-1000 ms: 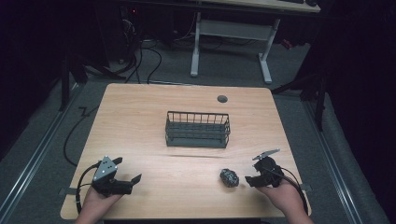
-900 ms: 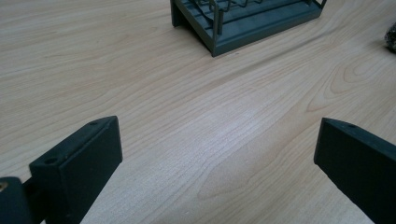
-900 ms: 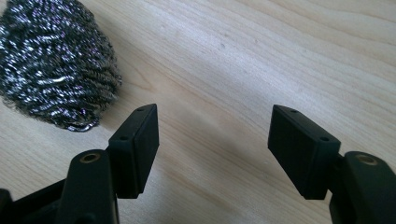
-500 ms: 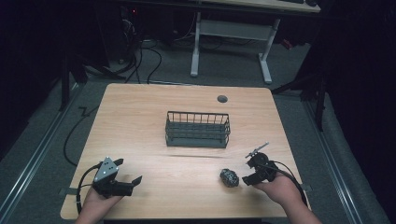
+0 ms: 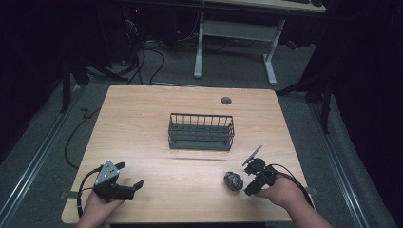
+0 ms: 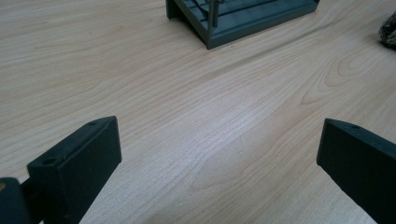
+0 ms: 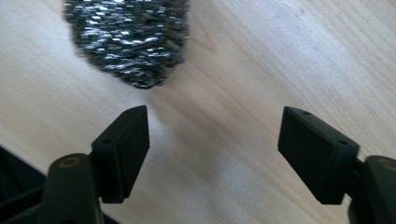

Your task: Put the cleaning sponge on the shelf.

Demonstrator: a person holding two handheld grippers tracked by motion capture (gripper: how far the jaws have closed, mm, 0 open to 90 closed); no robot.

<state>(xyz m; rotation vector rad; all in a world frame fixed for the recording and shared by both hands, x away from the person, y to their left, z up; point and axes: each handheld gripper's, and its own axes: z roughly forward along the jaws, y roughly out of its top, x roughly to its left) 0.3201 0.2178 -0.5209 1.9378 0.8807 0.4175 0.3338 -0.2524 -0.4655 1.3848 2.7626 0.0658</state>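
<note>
Right gripper view, steel scouring ball [image 7: 127,39] on table [image 7: 261,70] just ahead of right gripper [image 7: 212,144], jaws just opened wide, nothing between, untouched.

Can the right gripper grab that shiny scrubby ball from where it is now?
Probably yes. The right gripper has just been opening its jaws; they stand wide with nothing between them, and the steel scrubber lies just ahead of them on bare table. Nothing blocks the way. The wire basket sits farther back.
</note>
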